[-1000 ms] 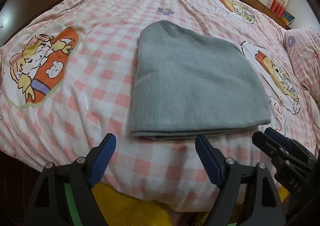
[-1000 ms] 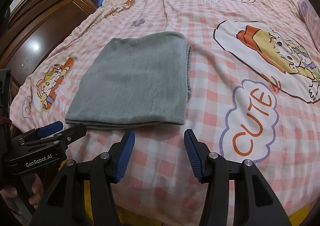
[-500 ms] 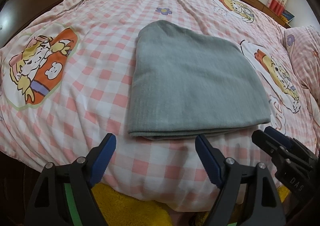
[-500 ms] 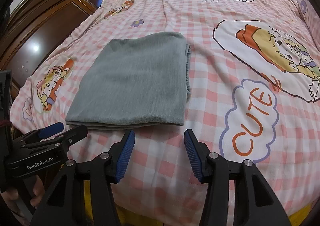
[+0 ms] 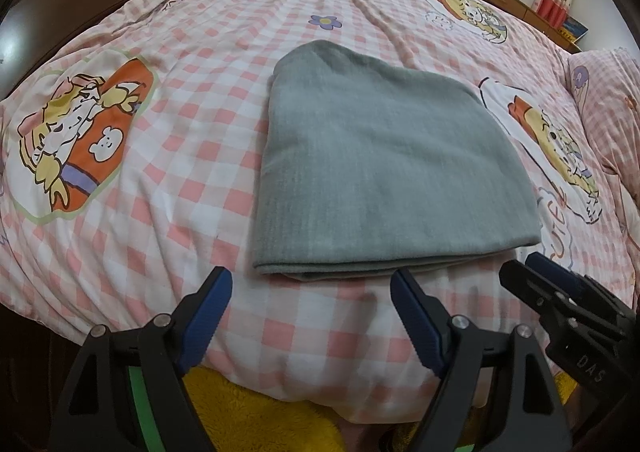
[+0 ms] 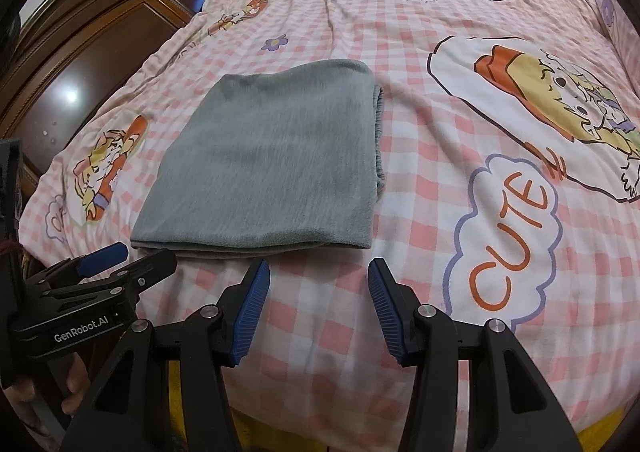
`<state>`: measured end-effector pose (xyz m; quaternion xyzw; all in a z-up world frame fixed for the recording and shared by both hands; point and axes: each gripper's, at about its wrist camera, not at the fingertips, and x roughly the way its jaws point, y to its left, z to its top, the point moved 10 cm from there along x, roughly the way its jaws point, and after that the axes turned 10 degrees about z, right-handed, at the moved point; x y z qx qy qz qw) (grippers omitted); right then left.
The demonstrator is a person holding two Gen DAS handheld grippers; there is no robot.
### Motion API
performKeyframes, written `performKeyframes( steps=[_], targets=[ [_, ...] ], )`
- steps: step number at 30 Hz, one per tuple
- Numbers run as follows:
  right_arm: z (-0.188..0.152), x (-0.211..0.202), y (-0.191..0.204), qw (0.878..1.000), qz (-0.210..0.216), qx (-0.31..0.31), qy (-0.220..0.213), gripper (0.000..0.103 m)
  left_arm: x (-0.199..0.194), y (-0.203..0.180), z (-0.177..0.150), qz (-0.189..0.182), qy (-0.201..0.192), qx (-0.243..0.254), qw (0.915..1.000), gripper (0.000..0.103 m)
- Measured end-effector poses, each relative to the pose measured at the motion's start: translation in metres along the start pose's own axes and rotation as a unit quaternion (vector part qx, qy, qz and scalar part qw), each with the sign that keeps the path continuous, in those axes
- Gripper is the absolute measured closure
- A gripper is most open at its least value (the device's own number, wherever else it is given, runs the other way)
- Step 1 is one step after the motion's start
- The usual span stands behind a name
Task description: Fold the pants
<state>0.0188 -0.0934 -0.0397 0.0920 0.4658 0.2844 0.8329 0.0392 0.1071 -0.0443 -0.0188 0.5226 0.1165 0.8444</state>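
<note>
The grey pants (image 5: 380,168) lie folded into a flat rectangle on the bed; they also show in the right wrist view (image 6: 272,164), with stacked edges along the right side. My left gripper (image 5: 310,280) is open and empty, just short of the pants' near edge. My right gripper (image 6: 318,270) is open and empty, near the pants' near right corner. Each gripper shows in the other's view: the right one (image 5: 532,272) at the right edge, the left one (image 6: 128,256) at the left.
The bed has a pink checked cover (image 5: 160,172) with cartoon prints and the word CUTE (image 6: 508,248). Dark wooden wardrobes (image 6: 100,40) stand to the left. A pillow (image 5: 608,92) lies at the right. Yellow fleece (image 5: 248,412) shows below the bed edge.
Both grippers have drifted very slightly; the pants sit a touch lower in the left view. Nothing was gripped or released.
</note>
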Motion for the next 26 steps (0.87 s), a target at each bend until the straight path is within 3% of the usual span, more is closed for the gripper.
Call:
performKeyframes(
  steps=[6, 26],
  targets=[
    [-0.0002, 0.0013, 0.0009, 1.0, 0.0, 0.002, 0.001, 0.051, 0.0018, 0.0018, -0.0005, 0.014, -0.002, 0.005, 0.9999, 0.019],
    [-0.001, 0.0006, 0.0009, 1.0, 0.003, 0.005, 0.0, 0.051, 0.0026, -0.0025, -0.0041, 0.008, 0.007, 0.011, 0.9999, 0.019]
  ],
)
